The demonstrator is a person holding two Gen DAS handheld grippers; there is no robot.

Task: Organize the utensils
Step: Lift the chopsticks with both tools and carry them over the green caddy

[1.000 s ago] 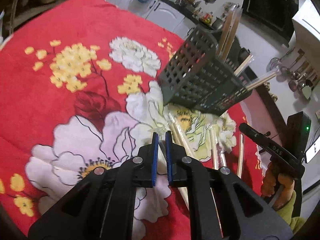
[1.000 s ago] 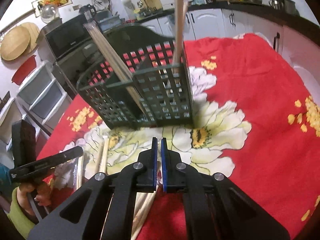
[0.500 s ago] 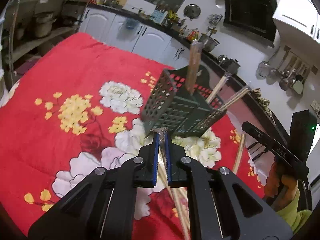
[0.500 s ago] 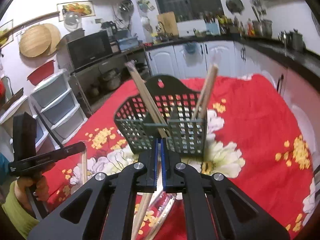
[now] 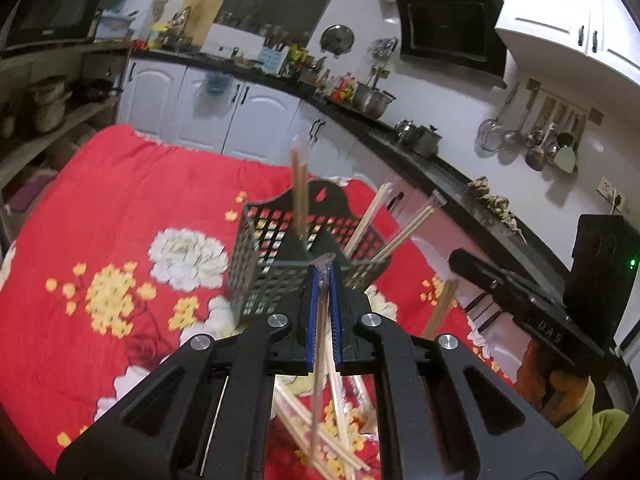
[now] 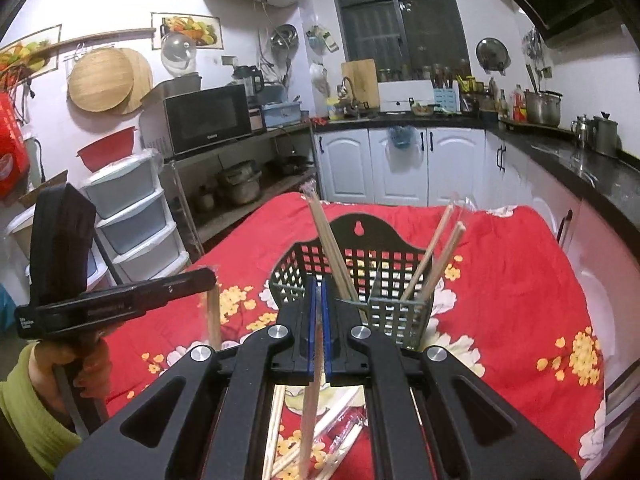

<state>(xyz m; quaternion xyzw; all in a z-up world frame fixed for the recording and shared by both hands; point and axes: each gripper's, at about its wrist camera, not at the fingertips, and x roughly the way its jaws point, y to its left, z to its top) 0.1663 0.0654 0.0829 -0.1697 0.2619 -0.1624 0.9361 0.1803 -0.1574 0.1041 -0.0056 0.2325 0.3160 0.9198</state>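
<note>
Here both grippers, left gripper (image 5: 323, 280) and right gripper (image 6: 319, 286), clamp wrapped chopsticks (image 5: 320, 344).

Red cloth (image 5: 132, 208) with white and yellow flowers, dark green gridded basket (image 6: 384, 280), pale wooden chopsticks (image 6: 430, 256)

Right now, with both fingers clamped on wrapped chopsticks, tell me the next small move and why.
Probably carry the left gripper forward over the green basket, then tip its wrapped chopsticks in. The pair hangs clear of the loose pile, and the basket sits just ahead with open compartments.
</note>
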